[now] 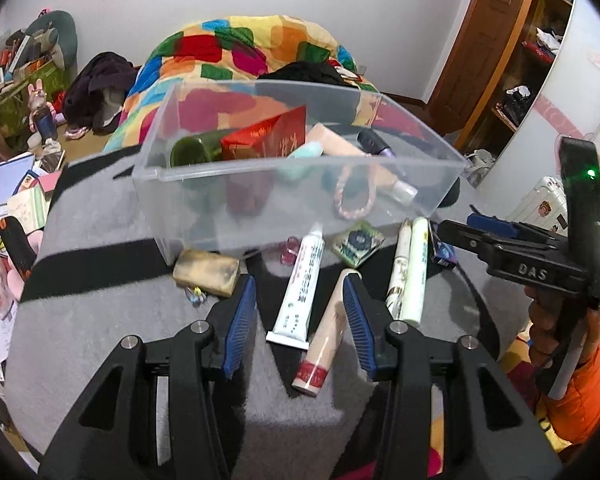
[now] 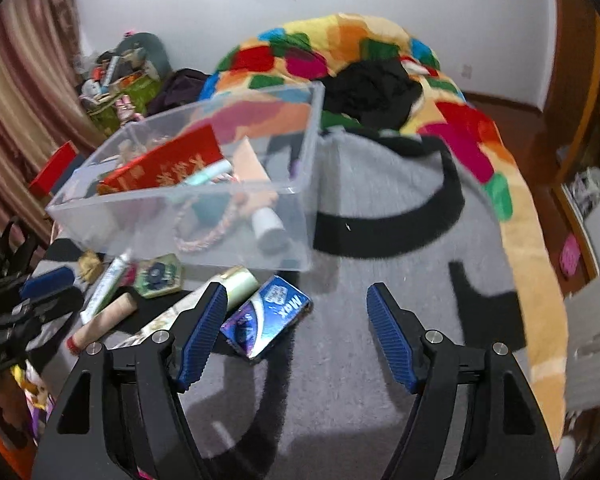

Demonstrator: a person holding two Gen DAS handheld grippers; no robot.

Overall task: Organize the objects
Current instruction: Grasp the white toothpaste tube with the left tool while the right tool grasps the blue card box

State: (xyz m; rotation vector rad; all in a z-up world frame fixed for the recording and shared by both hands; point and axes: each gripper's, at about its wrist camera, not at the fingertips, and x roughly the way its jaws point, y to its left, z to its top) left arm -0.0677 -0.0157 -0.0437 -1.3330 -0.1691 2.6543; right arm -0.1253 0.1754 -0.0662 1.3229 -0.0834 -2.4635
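L tongs [image 1: 300, 312] wide over beige tube [image 1: 324, 340]; R tongs [image 2: 296, 332] wide, empty. Next: L close on tube, lift to clear bin [image 1: 236, 208] ahead.

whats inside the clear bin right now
In the bin: a red box, green cup, beige tube, teal item, dark bottle and pink braided loop. Anything beneath the red box is hidden.

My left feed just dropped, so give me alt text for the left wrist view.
The open left gripper hovers over a beige tube with a red band and a white toothpaste-style tube lying on the grey blanket. Beyond them stands a clear plastic bin already holding items; the right gripper reaches in from the right.
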